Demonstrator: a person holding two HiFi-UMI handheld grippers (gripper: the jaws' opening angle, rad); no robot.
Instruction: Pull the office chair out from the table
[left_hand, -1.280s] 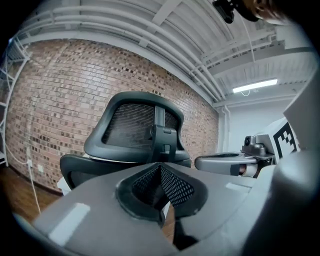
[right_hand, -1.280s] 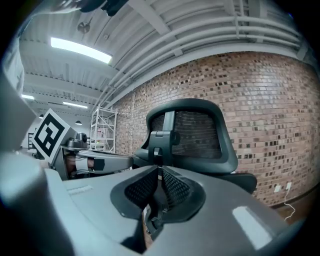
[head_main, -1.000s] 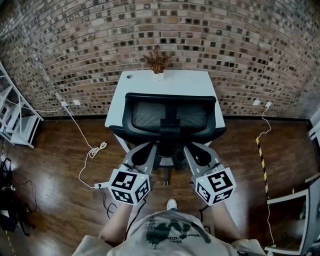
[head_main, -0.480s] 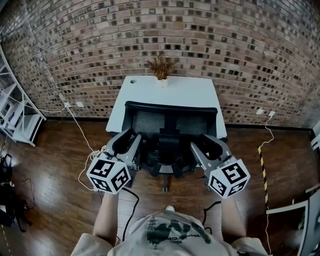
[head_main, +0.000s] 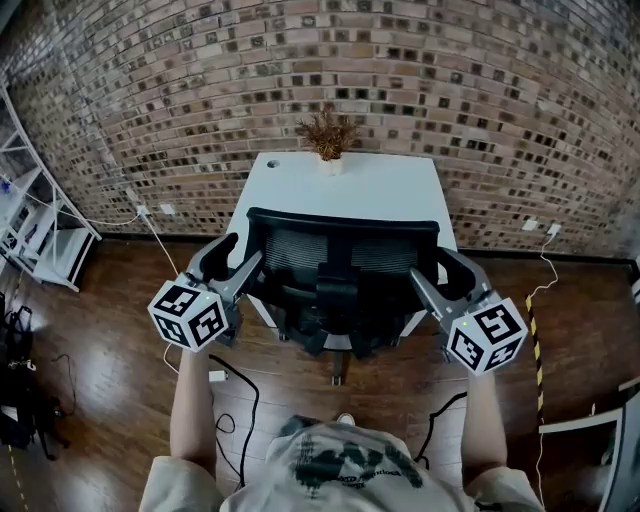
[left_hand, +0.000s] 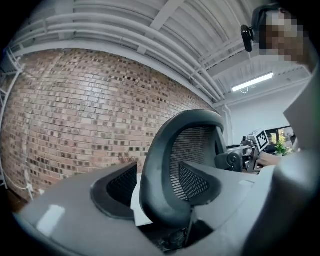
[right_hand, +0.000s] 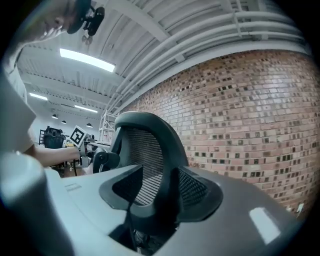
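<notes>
My left gripper (left_hand: 159, 186) has its jaws spread wide. They have just been opening, and the left side rail of the office chair (head_main: 340, 250) backrest stands between them. A strip of white shows between the outer pad and the rail. I cannot tell if the inner pad touches the mesh, so I read this as a loose straddle, not a clamp.

My right gripper (right_hand: 159, 188) mirrors it on the backrest's right side rail. Its jaws have also just been opening and stand apart with the rail in the gap. Both grippers point level toward the wall, one at each side of the backrest, with my forearms running back from the marker cubes.

The chair stands close in at the near edge of the table (head_main: 350, 180), with its back toward me. From the head view the top bar of the backrest overlaps that near edge, and the star base shows on the floor below the seat. At the middle of the table's far edge sits a dried plant (head_main: 328, 135) in a small white pot.

Behind the table is a brick wall (head_main: 420, 80). The wooden floor (head_main: 100, 340) carries loose cables (head_main: 238, 400) near my feet, and a white shelf (head_main: 40, 235) stands off to the left.
</notes>
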